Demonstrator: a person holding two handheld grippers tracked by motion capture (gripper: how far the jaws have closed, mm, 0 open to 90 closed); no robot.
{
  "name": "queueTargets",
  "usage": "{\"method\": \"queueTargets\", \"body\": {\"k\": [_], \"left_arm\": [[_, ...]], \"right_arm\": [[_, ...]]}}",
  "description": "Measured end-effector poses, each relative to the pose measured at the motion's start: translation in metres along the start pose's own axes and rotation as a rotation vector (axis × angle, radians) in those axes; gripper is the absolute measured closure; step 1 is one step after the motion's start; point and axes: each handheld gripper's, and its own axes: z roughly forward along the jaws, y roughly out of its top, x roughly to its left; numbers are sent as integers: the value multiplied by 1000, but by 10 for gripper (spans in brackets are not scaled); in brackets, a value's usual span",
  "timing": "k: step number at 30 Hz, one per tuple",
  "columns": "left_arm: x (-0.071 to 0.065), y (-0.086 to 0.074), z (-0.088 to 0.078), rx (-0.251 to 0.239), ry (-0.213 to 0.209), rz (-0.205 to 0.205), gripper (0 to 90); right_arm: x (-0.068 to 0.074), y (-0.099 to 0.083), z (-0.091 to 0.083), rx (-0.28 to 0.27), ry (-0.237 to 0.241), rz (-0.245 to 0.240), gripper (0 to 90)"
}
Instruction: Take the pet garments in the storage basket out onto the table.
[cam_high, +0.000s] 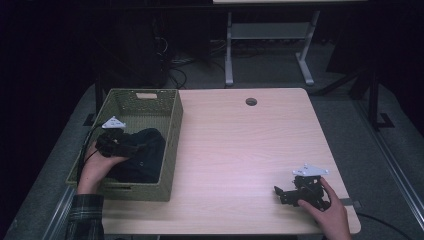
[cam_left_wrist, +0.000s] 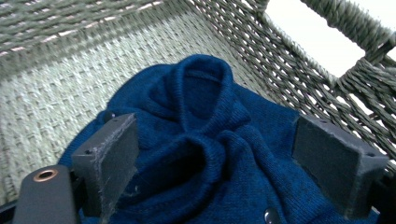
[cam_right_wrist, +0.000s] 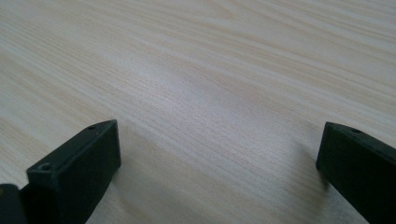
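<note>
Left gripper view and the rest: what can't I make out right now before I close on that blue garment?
- Blue garment: the left gripper view's bottom edge cuts off its lower part; its type is unclear.
- Basket floor under the garment: hidden by the cloth.
- Left gripper: in the high view, dark against dark cloth, jaw tips unclear.
- Right gripper: whether it touches the table is unclear.

the surface (cam_right_wrist: 210, 70) is pale wood with fine straight grain and a smooth, faintly sheeny finish. at its left edge the basket (cam_left_wrist: 56, 88) is coarse woven fibre, grey-green and matt. the garment (cam_left_wrist: 210, 140) in it is soft dark blue knit cloth. both tools' jaws look matt black, slightly rough.
</note>
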Motion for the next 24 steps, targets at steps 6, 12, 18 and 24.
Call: {"method": "queueTargets", "body": {"k": [6, 12, 18, 24], "left_arm": [[0, -3, 6, 49, 11, -16, 142], [-3, -6, 21, 131, 8, -15, 142], [-3, -7, 28, 173, 23, -5, 142], [-5, -10, 37, 243, 25, 13, 143]], "right_arm": [[0, 0, 0, 0, 0, 0, 0], [0, 0, 0, 0, 0, 0, 0], [0, 0, 0, 0, 0, -1, 0], [0, 0, 0, 0, 0, -1, 0]]}}
